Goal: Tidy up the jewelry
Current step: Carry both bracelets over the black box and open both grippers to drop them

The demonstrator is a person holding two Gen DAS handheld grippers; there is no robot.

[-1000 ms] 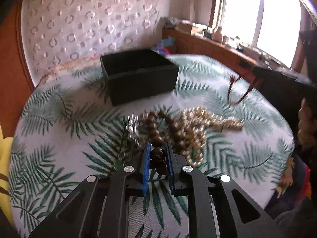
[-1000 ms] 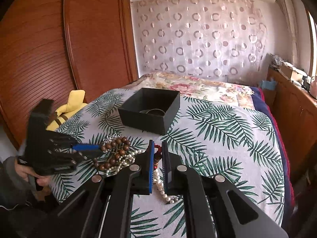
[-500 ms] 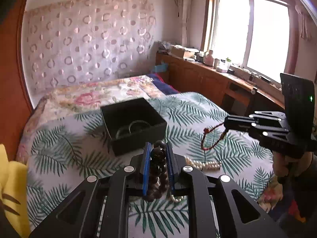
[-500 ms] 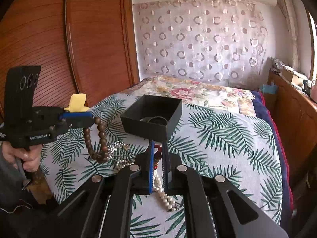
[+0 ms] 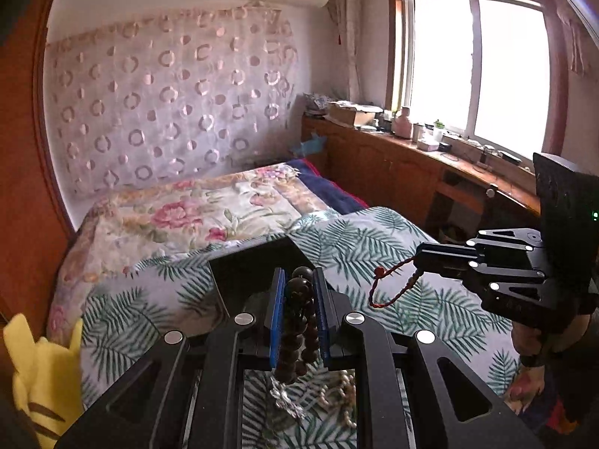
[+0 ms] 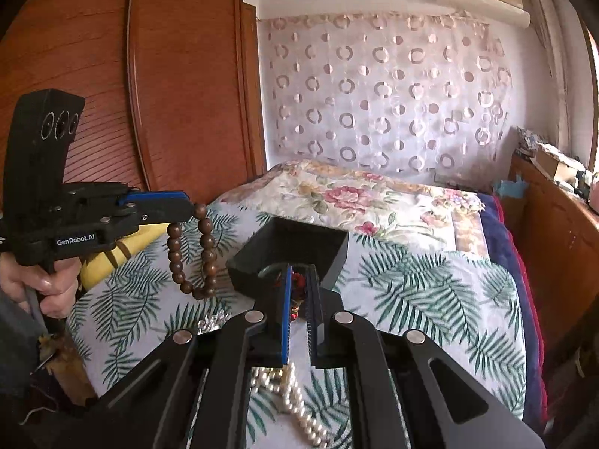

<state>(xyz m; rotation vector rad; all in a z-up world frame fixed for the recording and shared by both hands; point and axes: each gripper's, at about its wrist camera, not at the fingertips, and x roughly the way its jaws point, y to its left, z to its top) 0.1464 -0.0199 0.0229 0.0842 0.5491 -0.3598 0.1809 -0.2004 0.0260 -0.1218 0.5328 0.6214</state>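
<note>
Bed with a palm-leaf sheet (image 6: 430, 288) fills both views, floral quilt (image 6: 355, 194) at its far end against the circle-pattern curtain (image 6: 382, 93). Wooden wardrobe (image 6: 149, 93) on your left side, window (image 5: 475, 67) and a long wooden counter (image 5: 430, 172) on your right. Yellow plush toy (image 5: 41, 381) at the left bed edge.

Black box (image 6: 292, 250) sits open on the sheet, mid-bed, a thin ring-shaped piece partly visible inside behind your right fingers. In the left view the box (image 5: 247, 265) is just ahead of your left fingertips.

Your left gripper (image 5: 297, 292) is clenched on the brown bead bracelet (image 5: 299, 321); in the right view the bracelet (image 6: 194, 254) hangs as a loop from the fingertips, lifted clear of the sheet, left of the box and apart from it. Your hand (image 6: 48, 280) wraps the handle.

Your right gripper (image 6: 299, 288) is pinched on the red cord bracelet (image 6: 297, 284), fingers nearly together, tips at the near wall of the box. In the left view the red cord (image 5: 393, 288) dangles from the tips above the sheet.

Pearl strand (image 6: 295, 400) lies on the sheet under your right gripper, a small silvery piece (image 6: 213, 321) beside it. Left view shows the pearls (image 5: 344, 393) and the silvery piece (image 5: 284, 396) below your left gripper body.
</note>
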